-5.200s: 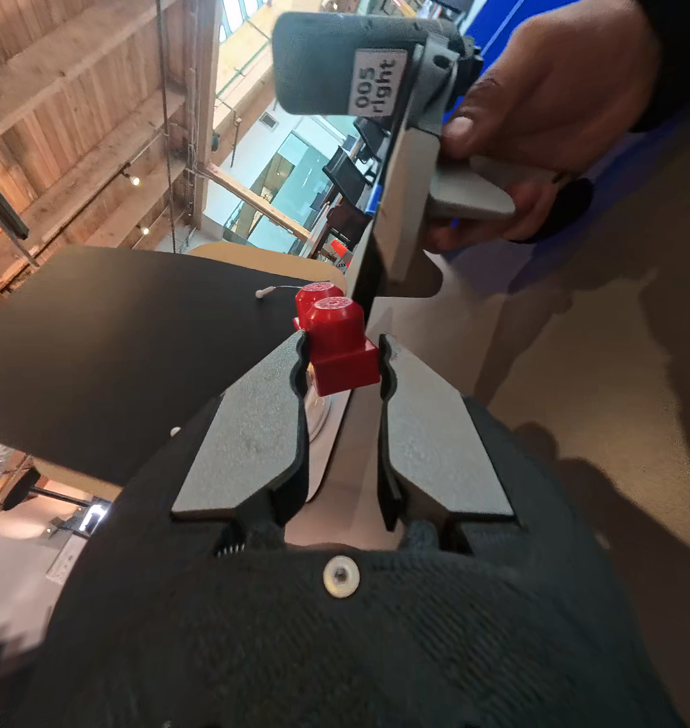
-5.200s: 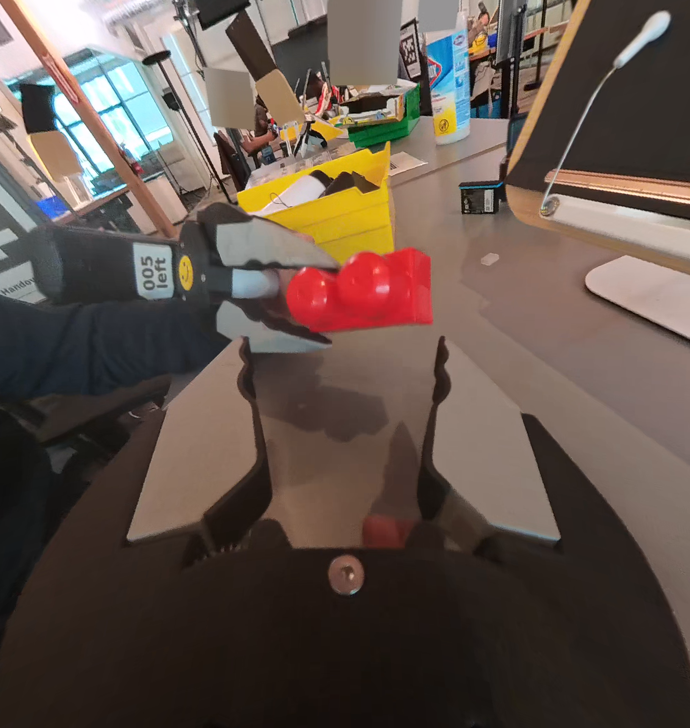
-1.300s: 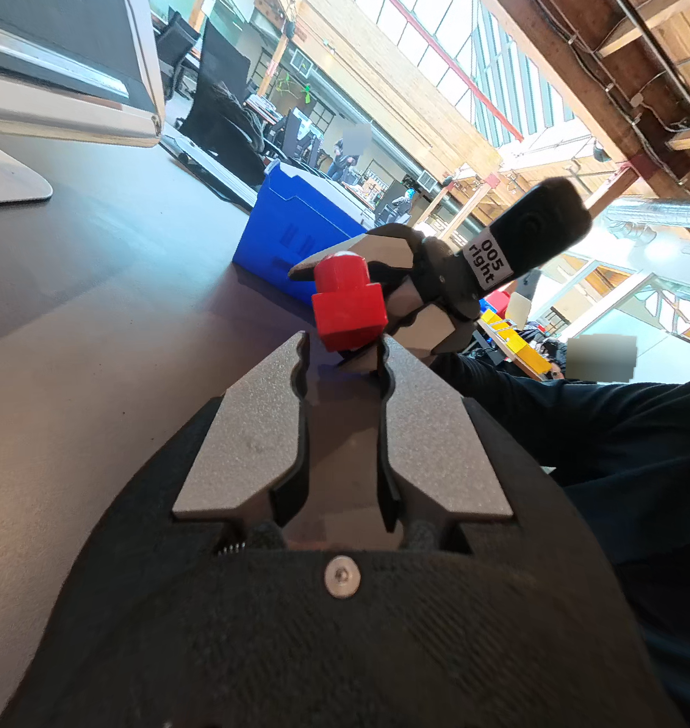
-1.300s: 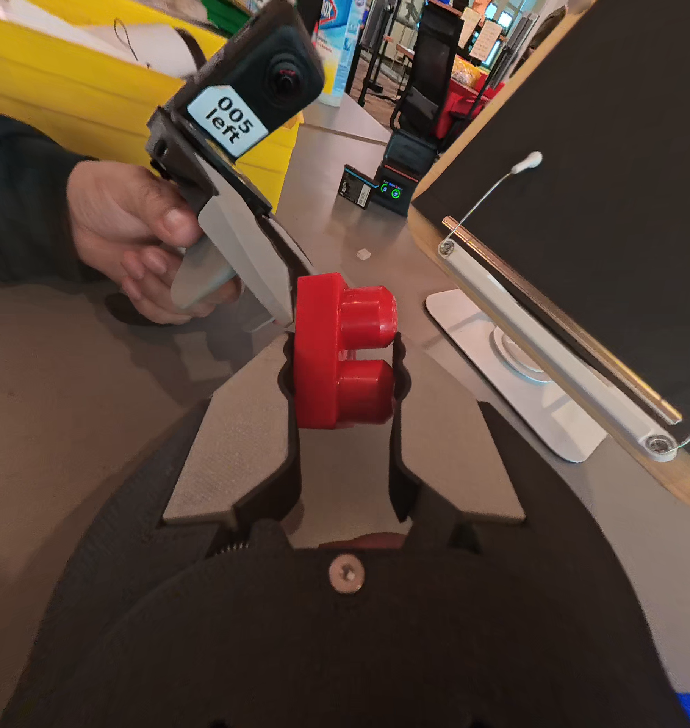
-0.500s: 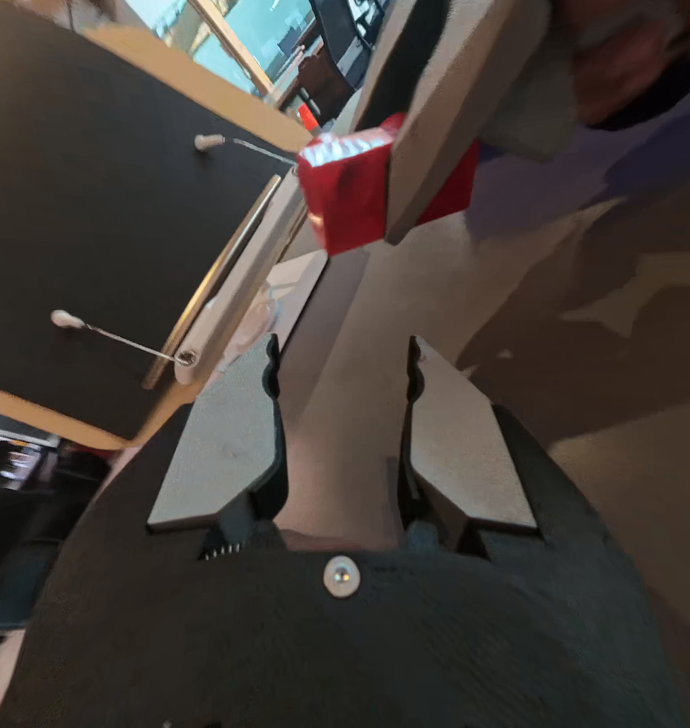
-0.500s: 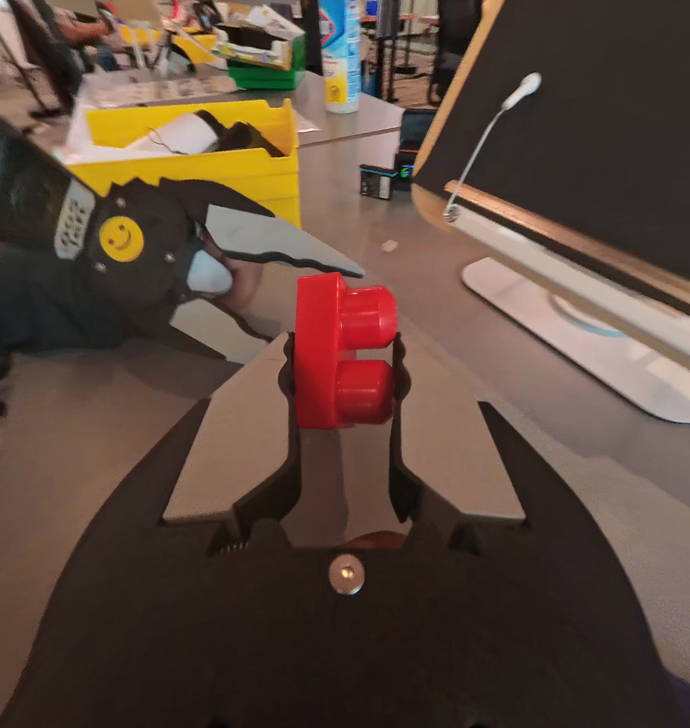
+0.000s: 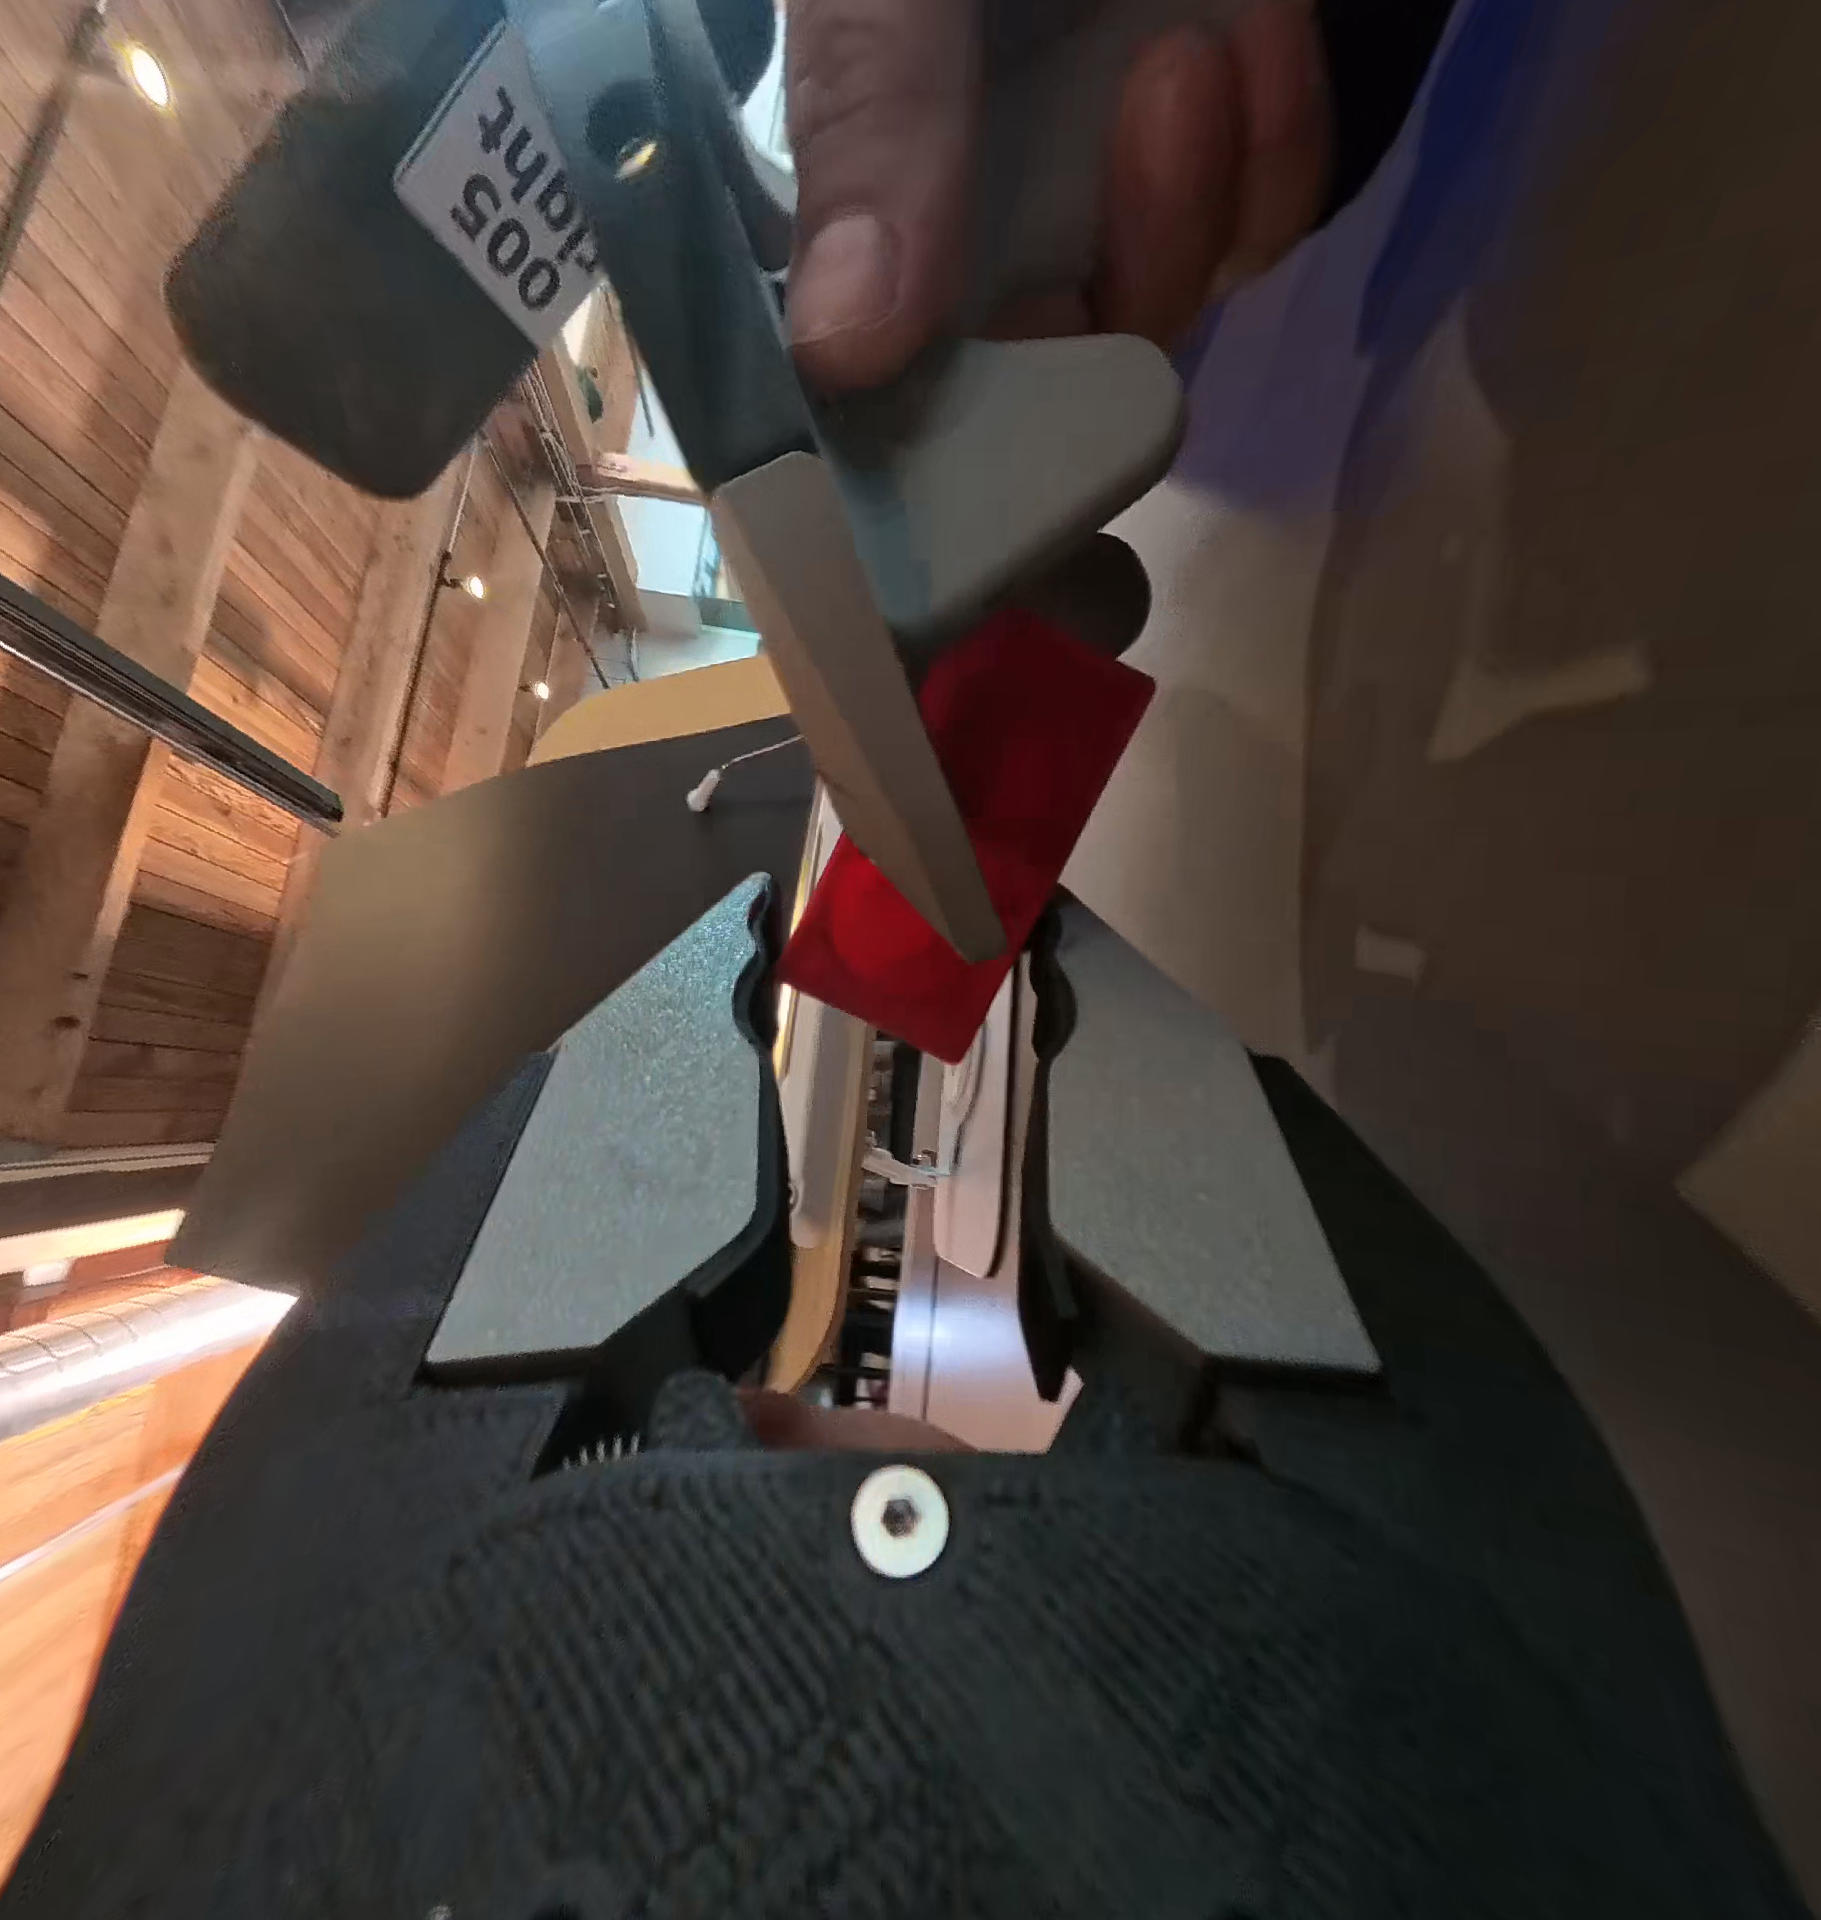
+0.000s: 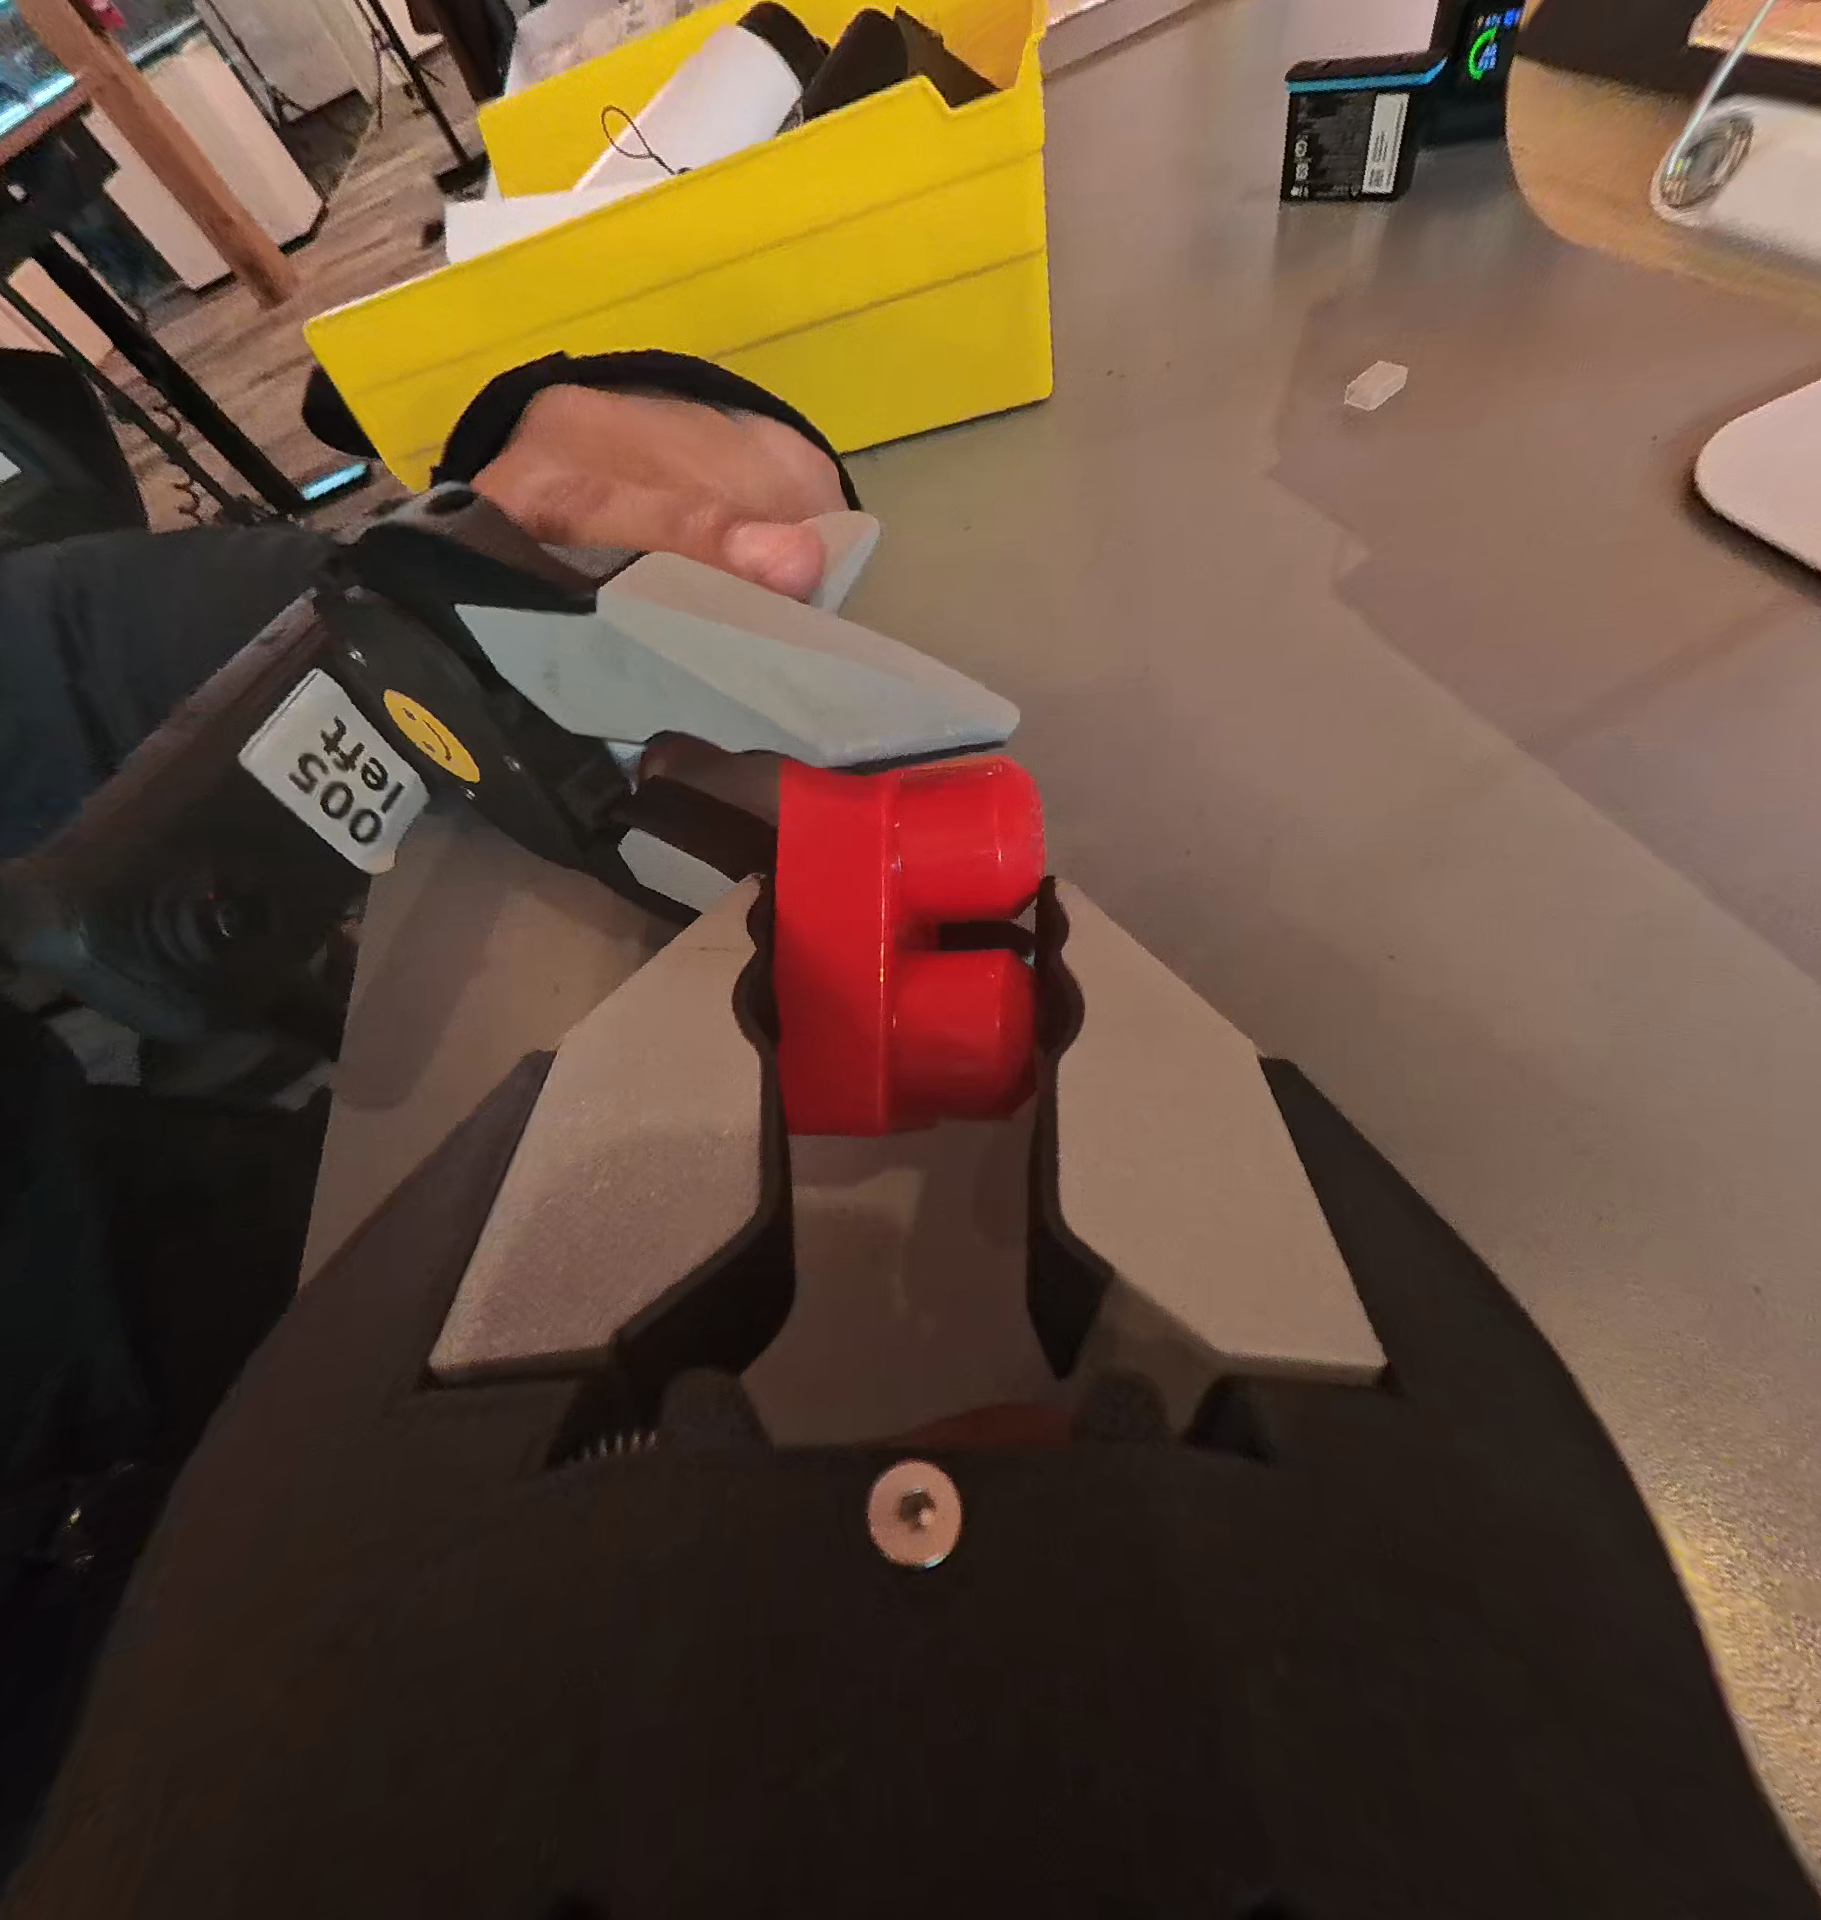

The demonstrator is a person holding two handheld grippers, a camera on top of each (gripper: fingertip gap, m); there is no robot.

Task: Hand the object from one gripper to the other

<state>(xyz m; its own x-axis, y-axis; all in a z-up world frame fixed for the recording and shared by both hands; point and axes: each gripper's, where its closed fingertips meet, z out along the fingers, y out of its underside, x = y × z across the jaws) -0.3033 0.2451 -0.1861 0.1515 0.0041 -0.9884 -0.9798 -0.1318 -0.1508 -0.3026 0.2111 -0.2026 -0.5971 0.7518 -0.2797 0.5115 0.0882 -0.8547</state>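
The red two-stud toy brick (image 8: pixel 901 961) sits clamped between the tips of the right tool (image 8: pixel 901 971), its flat base against the left-hand finger and its two round studs against the right-hand one, well above the grey tabletop (image 8: pixel 1405 831). The left tool (image 7: pixel 901 971) reaches in from the side; in the right wrist view its upper grey finger lies along the brick's top edge, seemingly touching it, while the lower finger is mostly hidden behind the brick. In the left wrist view the brick's smooth rectangular underside hangs tilted between that tool's two fingertips, with a narrow gap on each side, so the left tool stands partly spread and grips nothing. One finger of the right tool crosses in front of the brick there.

The fingers are matt grey wedges with wavy black inner pads, on black textured bodies. A hand (image 8: pixel 657 488) holds the left tool. Behind stand a glossy yellow plastic bin (image 8: pixel 740 270), a small black box (image 8: pixel 1353 130) and a white stand base (image 8: pixel 1799 488).
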